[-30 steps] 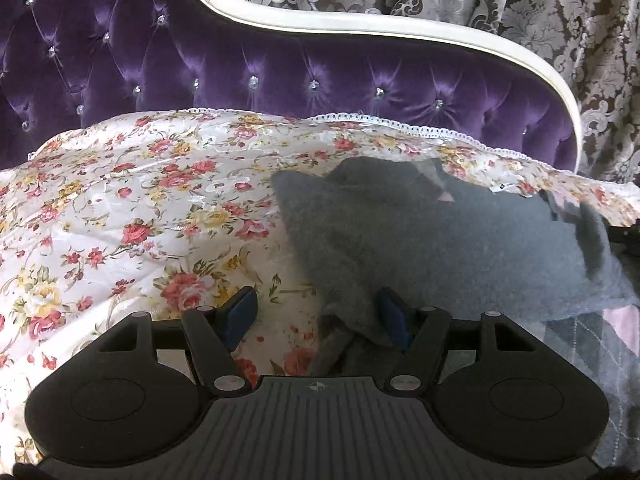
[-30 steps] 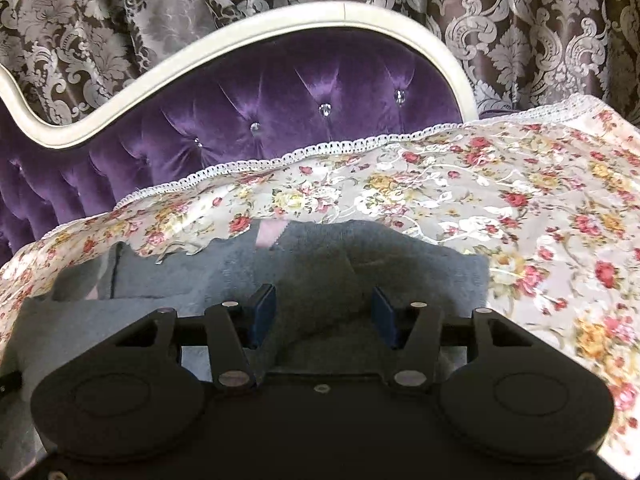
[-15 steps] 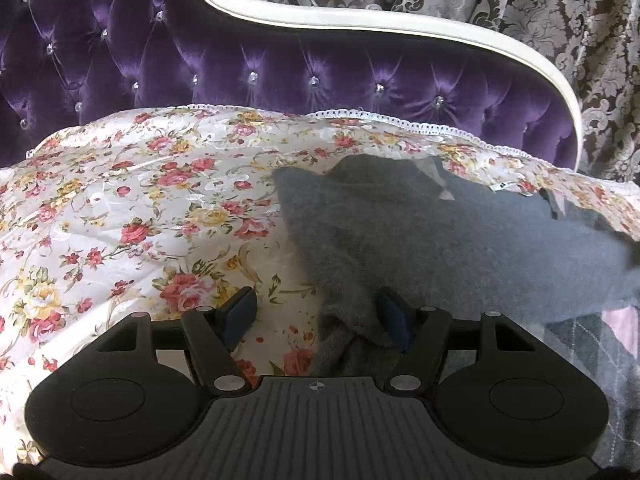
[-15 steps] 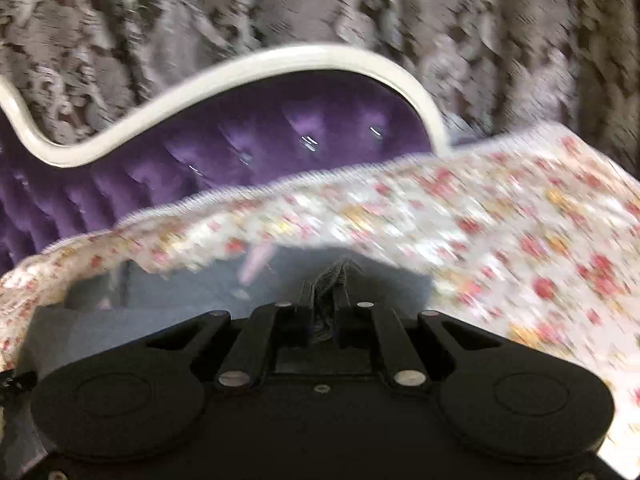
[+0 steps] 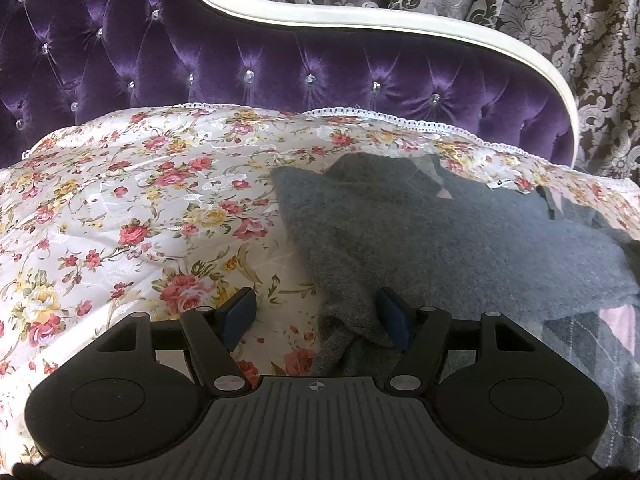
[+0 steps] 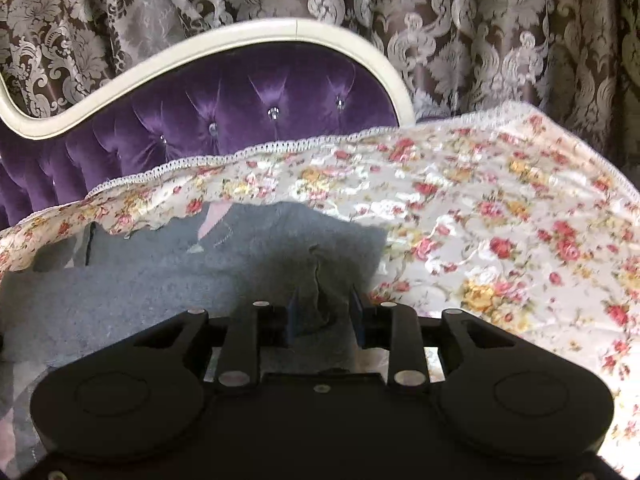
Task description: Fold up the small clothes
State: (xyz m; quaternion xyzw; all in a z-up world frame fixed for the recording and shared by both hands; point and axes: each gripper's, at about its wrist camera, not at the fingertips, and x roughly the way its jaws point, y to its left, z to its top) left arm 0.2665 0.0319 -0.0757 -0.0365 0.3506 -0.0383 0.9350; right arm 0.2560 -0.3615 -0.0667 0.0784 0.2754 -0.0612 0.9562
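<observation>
A small grey knit garment point(image 5: 452, 240) lies on the floral bedspread point(image 5: 132, 216), with an argyle patch at its near right. My left gripper point(image 5: 318, 314) is open low over the bed, its right finger against the garment's left sleeve. In the right wrist view the same garment point(image 6: 160, 288) lies ahead and to the left. My right gripper point(image 6: 325, 312) stands partly open, its blue pads either side of a pinched-up ridge of grey cloth, and I cannot tell whether they touch it.
A purple tufted headboard point(image 5: 280, 64) with a cream rim point(image 6: 200, 52) runs behind the bed. Patterned brown curtains point(image 6: 480, 40) hang behind it. The bedspread's lace edge point(image 6: 280, 148) lies along the headboard.
The right gripper shut on the grey cloth half a second ago and has now opened partway, with a ridge of cloth left standing between the pads. The left gripper has not moved.
</observation>
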